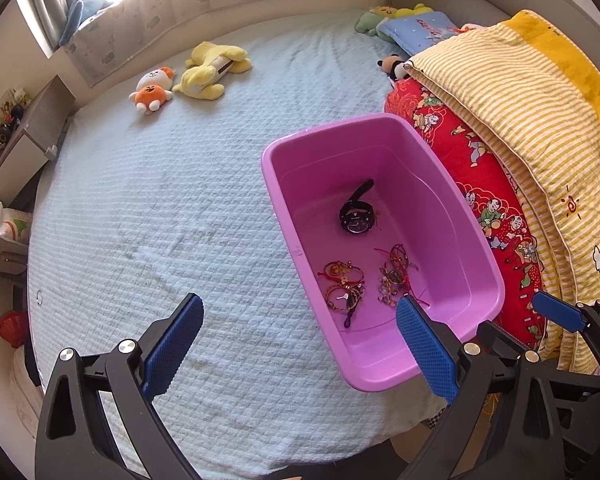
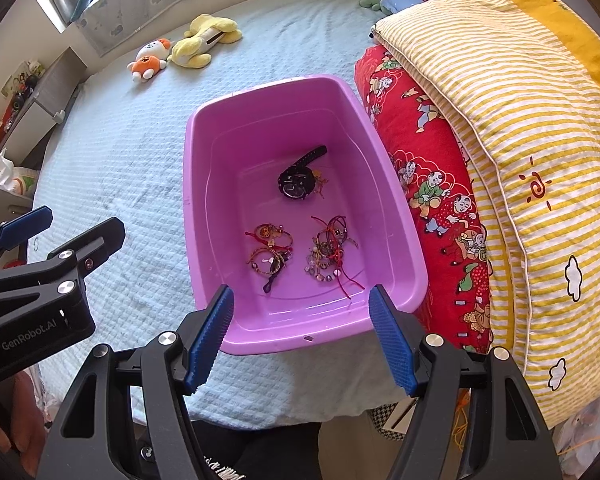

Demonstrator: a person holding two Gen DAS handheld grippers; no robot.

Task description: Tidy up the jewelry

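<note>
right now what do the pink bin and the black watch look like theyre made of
Pink bin: looks like moulded plastic, smooth and semi-glossy, with light sheen on its walls and a rounded rim.
Black watch: strap looks like matte rubber or silicone, perforated with holes; the round face is glossy, possibly glass or plastic.

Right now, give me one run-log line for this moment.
left tongs: open, empty | right tongs: open, empty | purple plastic bin: black wristwatch, two bracelet piles inside | bin on bed
</note>
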